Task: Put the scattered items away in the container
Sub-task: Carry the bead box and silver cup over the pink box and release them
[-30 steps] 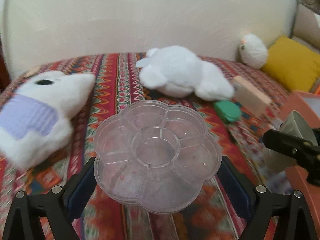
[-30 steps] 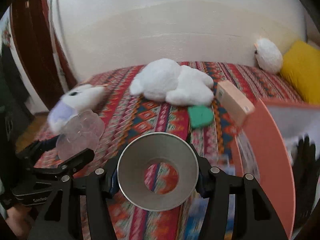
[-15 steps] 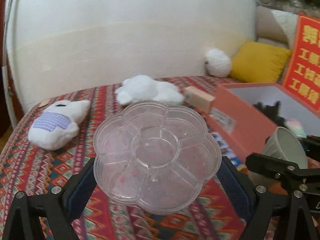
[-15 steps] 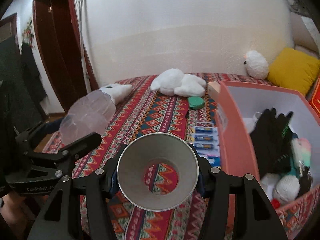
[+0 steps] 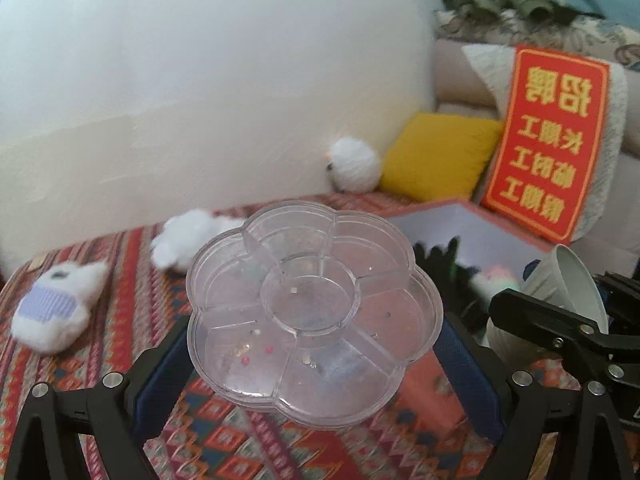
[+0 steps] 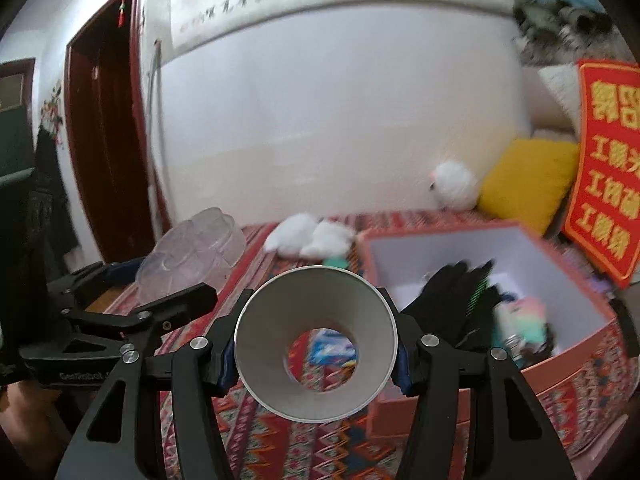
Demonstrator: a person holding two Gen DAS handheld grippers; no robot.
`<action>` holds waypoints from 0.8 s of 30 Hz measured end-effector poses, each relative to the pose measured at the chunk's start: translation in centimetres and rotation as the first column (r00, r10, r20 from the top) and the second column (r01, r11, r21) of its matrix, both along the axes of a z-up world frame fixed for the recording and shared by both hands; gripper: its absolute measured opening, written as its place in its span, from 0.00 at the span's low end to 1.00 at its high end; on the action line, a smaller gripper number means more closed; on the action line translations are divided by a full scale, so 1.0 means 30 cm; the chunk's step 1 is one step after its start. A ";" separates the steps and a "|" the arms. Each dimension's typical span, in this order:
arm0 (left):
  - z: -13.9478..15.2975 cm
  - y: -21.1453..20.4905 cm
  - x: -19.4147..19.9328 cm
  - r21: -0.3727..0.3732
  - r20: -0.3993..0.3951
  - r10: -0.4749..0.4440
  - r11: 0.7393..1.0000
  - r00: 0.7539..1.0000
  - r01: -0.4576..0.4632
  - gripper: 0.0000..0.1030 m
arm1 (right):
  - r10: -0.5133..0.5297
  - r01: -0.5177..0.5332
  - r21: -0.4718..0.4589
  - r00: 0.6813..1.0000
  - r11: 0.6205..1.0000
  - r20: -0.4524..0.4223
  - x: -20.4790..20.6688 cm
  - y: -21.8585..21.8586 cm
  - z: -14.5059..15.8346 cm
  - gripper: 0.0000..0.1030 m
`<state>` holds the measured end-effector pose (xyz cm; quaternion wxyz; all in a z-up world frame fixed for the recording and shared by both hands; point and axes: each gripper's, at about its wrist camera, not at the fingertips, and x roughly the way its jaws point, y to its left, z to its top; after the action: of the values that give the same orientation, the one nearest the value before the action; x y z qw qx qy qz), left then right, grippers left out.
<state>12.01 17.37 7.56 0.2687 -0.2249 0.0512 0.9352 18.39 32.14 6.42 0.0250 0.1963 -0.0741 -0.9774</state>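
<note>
Left wrist view — both my grippers are loaded, held above the patterned bed.

My left gripper [image 5: 316, 344] has its jaws pinching the clear flower-shaped tray [image 5: 314, 300] at frame centre; my right gripper [image 6: 316, 354] has its jaws clamped on the white paper cup [image 6: 316, 340], low centre of its view. The pink box [image 6: 560, 372] sits lower right — black gloves [image 6: 452, 292] inside.

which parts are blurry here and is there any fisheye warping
Left wrist view: clear flower tray is sharp, plush toys and bedspread smeared by motion. Right wrist view: funnel crisp, box contents blurred; door frame bows, corners vignette black.
</note>
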 end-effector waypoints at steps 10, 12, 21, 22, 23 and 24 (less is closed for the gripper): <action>0.124 0.272 -0.041 0.055 -0.056 -0.168 0.984 0.984 0.171 0.93 | -0.207 0.208 -0.013 0.967 0.978 -0.148 0.136 0.212 0.120 0.59; 0.150 0.331 -0.050 0.058 -0.071 -0.196 0.978 0.978 0.200 0.93 | -0.254 0.256 -0.010 0.953 0.967 -0.166 0.146 0.261 0.146 0.59; 0.207 0.493 -0.187 0.039 -0.110 -0.268 0.961 0.957 0.274 0.93 | -0.369 0.376 0.029 0.919 0.926 -0.140 -0.029 0.478 0.173 0.59; 0.196 0.504 -0.214 0.031 -0.102 -0.269 0.961 0.958 0.274 0.93 | -0.372 0.379 0.043 0.920 0.924 -0.120 -0.073 0.491 0.157 0.59; 0.174 0.522 -0.246 0.012 -0.085 -0.271 0.962 0.959 0.273 0.93 | -0.376 0.383 0.057 0.921 0.922 -0.101 -0.117 0.504 0.140 0.59; 0.148 0.538 -0.272 -0.012 -0.062 -0.277 0.961 0.959 0.276 0.93 | -0.380 0.385 0.071 0.922 0.920 -0.081 -0.160 0.517 0.124 0.60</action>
<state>3.85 33.51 12.00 0.3946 -0.1865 0.0922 0.8950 13.58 47.65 10.14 -0.1724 0.1467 -0.0680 -0.9717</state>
